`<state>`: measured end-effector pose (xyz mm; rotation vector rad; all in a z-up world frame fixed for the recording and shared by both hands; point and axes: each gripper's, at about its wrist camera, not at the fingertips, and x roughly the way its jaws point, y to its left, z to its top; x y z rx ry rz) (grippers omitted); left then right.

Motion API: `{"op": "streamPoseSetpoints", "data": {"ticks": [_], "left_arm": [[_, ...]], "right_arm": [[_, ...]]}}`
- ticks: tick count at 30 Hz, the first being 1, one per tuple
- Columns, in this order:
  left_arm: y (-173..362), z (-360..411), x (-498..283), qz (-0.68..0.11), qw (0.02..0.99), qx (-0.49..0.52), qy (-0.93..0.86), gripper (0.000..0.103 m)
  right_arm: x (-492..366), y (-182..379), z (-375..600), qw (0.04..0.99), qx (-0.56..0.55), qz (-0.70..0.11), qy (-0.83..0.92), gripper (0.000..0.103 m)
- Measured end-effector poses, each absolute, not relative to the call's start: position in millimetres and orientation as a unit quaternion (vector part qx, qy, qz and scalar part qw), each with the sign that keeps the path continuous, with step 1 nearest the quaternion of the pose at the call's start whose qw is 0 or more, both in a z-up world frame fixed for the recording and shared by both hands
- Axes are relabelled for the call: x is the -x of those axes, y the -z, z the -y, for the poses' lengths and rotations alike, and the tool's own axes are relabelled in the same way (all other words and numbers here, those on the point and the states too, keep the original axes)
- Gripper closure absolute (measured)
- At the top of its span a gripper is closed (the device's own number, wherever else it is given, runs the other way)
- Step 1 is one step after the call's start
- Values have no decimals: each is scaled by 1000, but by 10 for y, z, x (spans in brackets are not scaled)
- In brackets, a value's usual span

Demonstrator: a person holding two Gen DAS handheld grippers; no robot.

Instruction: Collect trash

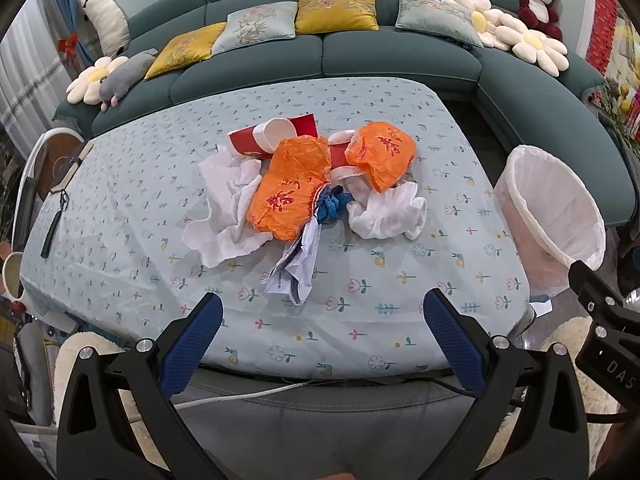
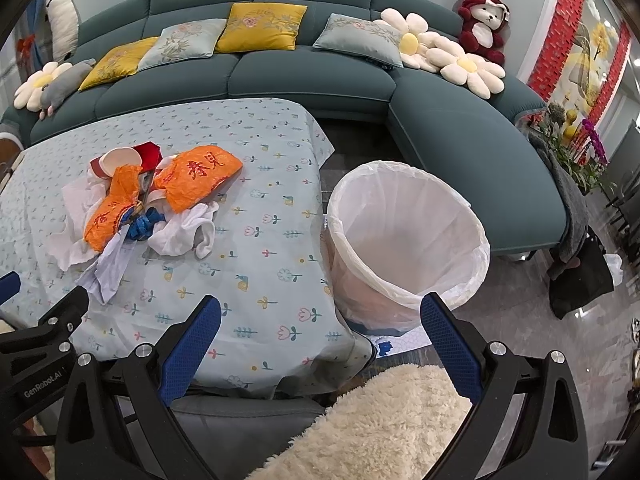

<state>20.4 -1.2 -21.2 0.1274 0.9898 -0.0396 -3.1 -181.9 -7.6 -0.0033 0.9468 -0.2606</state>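
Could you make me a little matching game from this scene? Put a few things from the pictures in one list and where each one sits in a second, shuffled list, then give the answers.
Things:
1. crumpled orange bags
2. waste bin
3. red teddy bear
4. left gripper

Places or states:
A. on the sofa's back corner
B. open, hovering over the table's near edge
C. in the trash pile in the middle of the table
D. on the floor beside the table, lined with a white bag

Pairs: 1-C, 2-D, 3-A, 4-B
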Motion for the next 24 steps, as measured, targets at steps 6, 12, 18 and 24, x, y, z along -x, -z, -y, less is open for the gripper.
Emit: {"op": "streamPoseSetpoints", "data": {"ticks": [6, 12, 18, 24], "left_arm": [[210, -13, -212, -476, 878, -57, 13, 7], [202, -8, -206, -474, 878, -59, 19, 7], [208, 8, -202, -476, 877, -63, 20, 7], [212, 12, -198, -476, 877, -64, 19, 7]], "right_arm": [[12, 71, 1777, 882, 7, -454, 123, 7], [9, 62, 1761, 883, 7, -453, 124, 7], [7, 59, 1759, 883, 8, -453, 124, 7], [8, 60, 1761, 883, 8, -452, 125, 7]]}}
